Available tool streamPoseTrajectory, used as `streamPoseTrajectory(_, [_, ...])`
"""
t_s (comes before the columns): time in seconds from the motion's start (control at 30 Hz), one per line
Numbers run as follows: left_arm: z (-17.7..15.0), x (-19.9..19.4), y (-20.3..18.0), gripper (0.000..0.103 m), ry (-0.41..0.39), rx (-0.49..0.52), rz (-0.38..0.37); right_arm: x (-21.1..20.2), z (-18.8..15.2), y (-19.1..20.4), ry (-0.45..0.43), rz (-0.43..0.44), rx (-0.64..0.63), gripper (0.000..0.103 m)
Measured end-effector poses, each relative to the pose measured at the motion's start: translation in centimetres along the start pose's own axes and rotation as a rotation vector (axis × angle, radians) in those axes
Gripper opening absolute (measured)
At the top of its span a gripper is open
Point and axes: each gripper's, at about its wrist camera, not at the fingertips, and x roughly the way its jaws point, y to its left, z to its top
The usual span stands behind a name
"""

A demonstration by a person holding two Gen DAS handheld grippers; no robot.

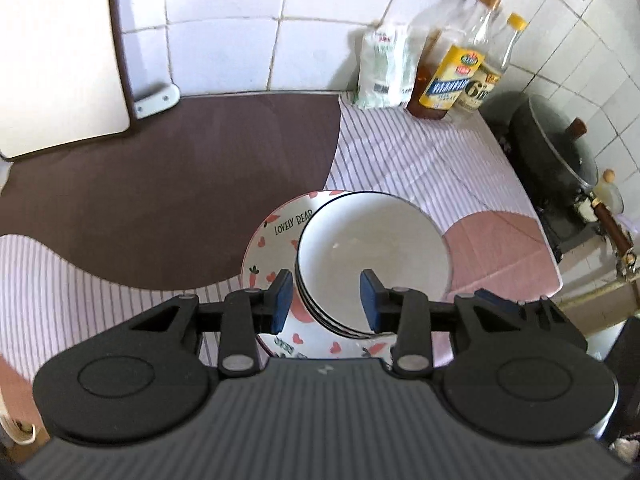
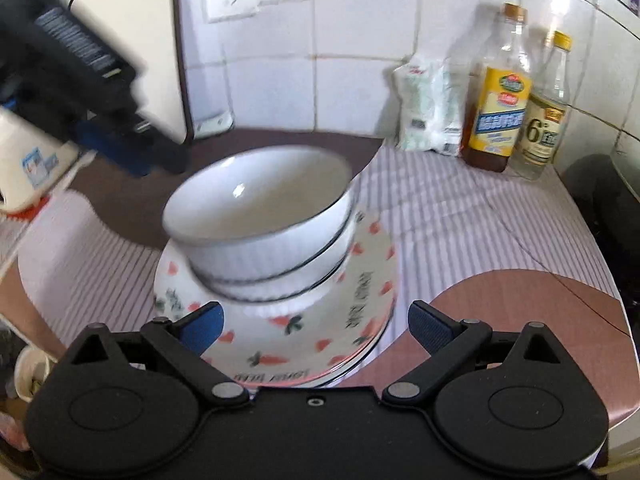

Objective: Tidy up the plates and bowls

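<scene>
- Blue pads tip my left tongs [image 1: 326,300], which point steeply down over the stacked white bowls [image 1: 374,258]; the jaws stand narrow, one pad outside the near rim and one over the inside, and I cannot tell whether either touches it.
- My right tongs [image 2: 316,326] stand wide, pads either side of the near edge of the carrot-print plates [image 2: 288,336], gripping nothing; they tilt down toward the stack from lower in the frame.
- In the right wrist view my left tongs also show at the upper left as a dark, blurred shape with blue parts, just above and left of the top bowl.
- The bowls sit nested on the plates at the centre of both views, on a striped cloth [image 1: 420,152] with brown and pink patches.
- In the left wrist view the bowls cover most of the plates, and the tongs' body cuts off the plates' near edge; only part of the lettering reads.
- How many plates lie in the pile is hard to count; the rims blur together.
- At the upper right stand a white packet [image 2: 430,108] and bottles [image 2: 498,108] against the tiled wall [image 2: 352,8].
- A dark pot [image 1: 556,160] at the right edge of the left wrist view is partly cut off.
</scene>
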Motion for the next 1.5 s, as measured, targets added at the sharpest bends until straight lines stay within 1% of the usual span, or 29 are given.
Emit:
streamPoseTrajectory(0.07, [-0.2, -1.6, -0.6, 0.041, -0.033, 0.003, 0.019, -0.8, 0.6, -0.9, -0.012, 0.014, 0.016, 0.1])
streamPoseTrajectory(0.13, [-0.5, -3.0, -1.3, 0.041, -0.066, 0.01, 0.051, -1.7, 1.0, -1.7, -0.035, 0.018, 0.006, 0.1])
streamPoseTrajectory(0.2, [-0.8, -4.4, -1.9, 0.044, -0.093, 0.007, 0.079, -2.1, 1.3, -2.5, -0.033, 0.009, -0.012, 0.1])
streamPoseTrajectory(0.27, [-1.3, -5.8, -2.3, 0.051, -0.117, 0.001, 0.092, -2.7, 1.6, -3.0, -0.016, -0.007, -0.025, 0.1])
streamPoseTrajectory(0.3, [-1.6, -6.5, -2.6, 0.052, -0.129, 0.002, 0.097, -3.1, 1.9, -3.2, -0.012, -0.021, -0.033, 0.1])
streamPoseTrajectory(0.37, [-2.1, -7.6, -3.3, 0.057, -0.147, 0.015, 0.112, -4.3, 2.3, -3.5, -0.019, -0.04, -0.032, 0.1])
streamPoseTrajectory(0.47, [-3.0, -9.0, -4.2, 0.063, -0.168, 0.022, 0.148, -6.3, 3.1, -4.0, -0.045, -0.042, 0.002, 0.1])
streamPoseTrajectory(0.5, [-3.4, -9.5, -4.5, 0.064, -0.174, 0.023, 0.159, -6.9, 3.4, -4.1, -0.05, -0.049, 0.021, 0.1])
streamPoseTrajectory(0.57, [-3.9, -10.4, -4.9, 0.07, -0.18, 0.019, 0.179, -7.9, 3.8, -4.2, -0.046, -0.077, 0.048, 0.101])
streamPoseTrajectory(0.67, [-4.8, -11.6, -5.3, 0.075, -0.184, 0.02, 0.207, -9.1, 4.3, -4.0, -0.031, -0.144, 0.071, 0.101])
streamPoseTrajectory(0.73, [-5.3, -12.4, -5.6, 0.079, -0.191, 0.022, 0.218, -9.9, 4.3, -4.0, -0.045, -0.155, 0.077, 0.101])
streamPoseTrajectory(0.77, [-5.6, -13.0, -5.8, 0.082, -0.202, 0.027, 0.214, -10.5, 4.4, -4.0, -0.055, -0.157, 0.078, 0.101])
streamPoseTrajectory(0.83, [-6.2, -14.1, -6.1, 0.083, -0.233, 0.033, 0.196, -11.6, 4.4, -3.9, -0.058, -0.17, 0.087, 0.101])
streamPoseTrajectory(0.87, [-6.5, -14.7, -6.2, 0.088, -0.245, 0.032, 0.189, -12.3, 4.5, -3.9, -0.056, -0.174, 0.097, 0.101])
streamPoseTrajectory(0.93, [-7.0, -15.8, -6.4, 0.094, -0.269, 0.03, 0.181, -13.5, 4.6, -3.9, -0.037, -0.174, 0.13, 0.101])
streamPoseTrajectory(1.0, [-7.5, -16.7, -6.6, 0.095, -0.287, 0.033, 0.184, -14.8, 4.6, -4.0, -0.044, -0.139, 0.158, 0.101])
streamPoseTrajectory(1.07, [-7.9, -17.3, -6.7, 0.099, -0.294, 0.038, 0.195, -16.2, 4.5, -4.0, -0.06, -0.119, 0.185, 0.101])
streamPoseTrajectory(1.13, [-8.5, -18.0, -6.8, 0.1, -0.3, 0.035, 0.21, -17.3, 4.5, -3.8, -0.084, -0.133, 0.189, 0.101])
streamPoseTrajectory(1.27, [-9.3, -18.7, -6.8, 0.101, -0.305, 0.034, 0.254, -19.1, 4.2, -3.2, -0.112, -0.158, 0.151, 0.101])
streamPoseTrajectory(1.37, [-10.1, -19.1, -6.6, 0.101, -0.305, 0.019, 0.248, -19.9, 3.8, -3.1, -0.114, -0.173, 0.159, 0.101])
streamPoseTrajectory(1.5, [-11.2, -19.1, -6.5, 0.101, -0.299, 0.012, 0.255, -20.6, 2.9, -2.9, -0.111, -0.158, 0.171, 0.101])
